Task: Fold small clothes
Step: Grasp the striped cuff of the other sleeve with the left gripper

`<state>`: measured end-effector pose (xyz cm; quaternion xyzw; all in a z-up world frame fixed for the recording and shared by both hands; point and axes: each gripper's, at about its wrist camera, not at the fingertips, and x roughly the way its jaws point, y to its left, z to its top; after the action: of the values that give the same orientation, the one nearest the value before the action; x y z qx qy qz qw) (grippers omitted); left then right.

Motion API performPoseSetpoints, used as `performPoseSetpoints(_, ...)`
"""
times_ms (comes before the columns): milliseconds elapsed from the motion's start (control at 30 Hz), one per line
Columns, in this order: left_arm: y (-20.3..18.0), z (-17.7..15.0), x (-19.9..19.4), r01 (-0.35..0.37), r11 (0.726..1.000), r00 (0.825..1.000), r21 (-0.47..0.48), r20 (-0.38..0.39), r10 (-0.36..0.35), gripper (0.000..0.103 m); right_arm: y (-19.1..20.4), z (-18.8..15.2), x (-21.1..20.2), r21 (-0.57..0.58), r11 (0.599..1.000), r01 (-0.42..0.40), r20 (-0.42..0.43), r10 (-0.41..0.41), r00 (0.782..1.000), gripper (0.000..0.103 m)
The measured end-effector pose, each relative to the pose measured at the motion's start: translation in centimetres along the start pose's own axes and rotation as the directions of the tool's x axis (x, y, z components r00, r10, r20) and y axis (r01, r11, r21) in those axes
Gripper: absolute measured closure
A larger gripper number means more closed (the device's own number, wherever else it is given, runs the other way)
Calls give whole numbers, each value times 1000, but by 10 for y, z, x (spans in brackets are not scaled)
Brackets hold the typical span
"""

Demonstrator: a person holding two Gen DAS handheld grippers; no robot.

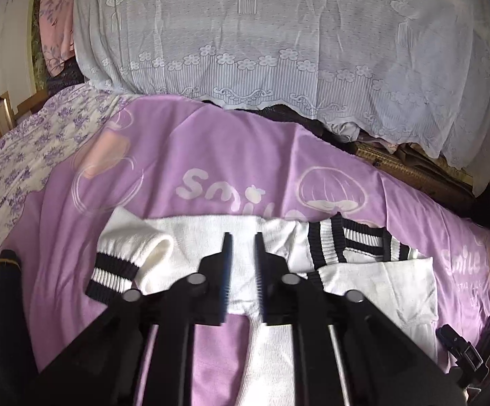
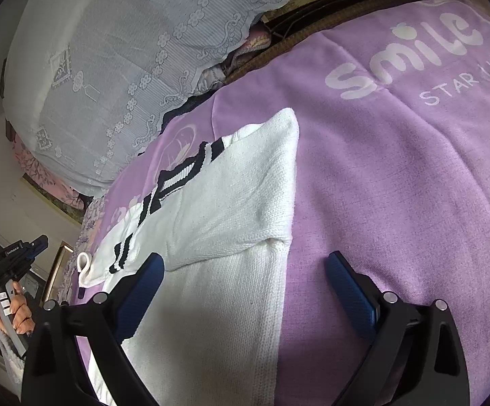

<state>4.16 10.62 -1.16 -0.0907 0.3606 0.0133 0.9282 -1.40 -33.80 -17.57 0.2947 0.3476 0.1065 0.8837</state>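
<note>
- One sleeve (image 2: 245, 182) is laid over the sweater (image 1: 211, 247); the other (image 1: 126, 253) is left out.
- Left gripper (image 1: 243, 240): narrow, nothing held; right gripper (image 2: 245, 270): wide, empty.

I see a white sweater (image 1: 204, 237) with black and white stripes, a purple sheet (image 2: 397, 176) with white words, and a pale lace cover (image 1: 278, 34) with flowers.
</note>
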Motion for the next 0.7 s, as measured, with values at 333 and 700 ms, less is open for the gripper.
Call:
performPoseSetpoints(333,75,-63,41,37,935,986,-352,-141,-93,45,1,0,2,-14,1000,7,-4,-7,1000,4)
performPoseSetpoints(700,125,-49,90,-6,836,985,-549,-146,-89,38,2,-1,1,-17,1000,9,-4,-9,1000,4)
